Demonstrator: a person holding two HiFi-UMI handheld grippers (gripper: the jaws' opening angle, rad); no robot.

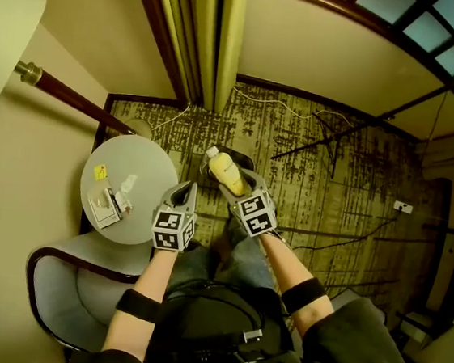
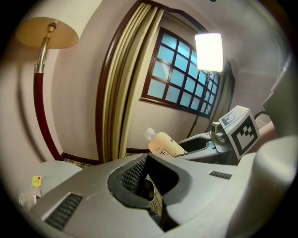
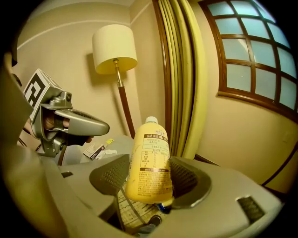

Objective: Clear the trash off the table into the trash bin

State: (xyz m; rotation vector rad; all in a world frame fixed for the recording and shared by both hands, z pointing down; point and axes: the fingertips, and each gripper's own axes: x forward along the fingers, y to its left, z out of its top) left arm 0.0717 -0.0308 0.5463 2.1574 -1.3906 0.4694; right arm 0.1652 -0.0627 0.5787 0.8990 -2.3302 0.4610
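A yellow plastic bottle (image 1: 226, 173) with a white cap sits between the jaws of my right gripper (image 1: 233, 184), which is shut on its lower half. In the right gripper view the bottle (image 3: 149, 160) stands upright between the pads of the right gripper (image 3: 149, 180). My left gripper (image 1: 185, 192) hangs just left of it over the carpet, shut and empty (image 2: 146, 173). More trash lies on the round grey table (image 1: 147, 163) at the left: a yellow tag (image 1: 100, 172), crumpled white paper (image 1: 127, 183) and a small box (image 1: 107, 209). A dark object (image 1: 238, 157) shows just beyond the bottle.
A floor lamp with a red-brown pole (image 1: 66, 95) stands behind the table, with olive curtains (image 1: 204, 27) beside it. A grey armchair (image 1: 77, 282) is below the table. Cables (image 1: 337, 140) run across the patterned carpet (image 1: 355, 199).
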